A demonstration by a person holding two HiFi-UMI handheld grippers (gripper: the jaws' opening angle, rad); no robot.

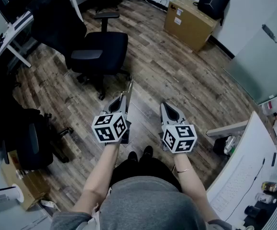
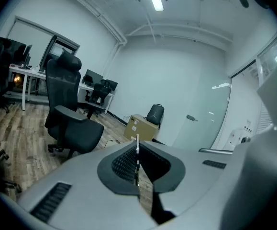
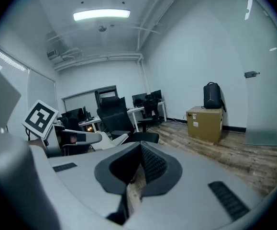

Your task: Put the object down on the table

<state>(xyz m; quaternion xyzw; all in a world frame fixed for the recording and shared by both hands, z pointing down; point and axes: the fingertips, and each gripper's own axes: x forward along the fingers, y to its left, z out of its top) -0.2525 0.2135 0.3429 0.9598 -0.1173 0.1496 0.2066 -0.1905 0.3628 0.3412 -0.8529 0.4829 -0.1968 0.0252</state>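
Note:
I hold both grippers side by side over the wooden floor (image 1: 176,75), in front of my body. My left gripper (image 1: 127,87) has its jaws pressed together, and the left gripper view shows the left gripper (image 2: 137,140) with only a thin seam between its dark pads and nothing in them. My right gripper (image 1: 163,105) is also shut and empty, and the right gripper view shows the right gripper (image 3: 140,145) with its pads meeting at the tip. No carried object shows in any view. A white table (image 1: 253,143) stands at my right.
A black office chair (image 1: 97,51) stands just ahead of the grippers. A cardboard box (image 1: 191,22) and a black backpack (image 1: 215,1) sit by the far wall. The white table carries a keyboard (image 1: 234,183) and bottles (image 1: 270,187). Another chair (image 1: 28,138) and box (image 1: 21,186) are at my left.

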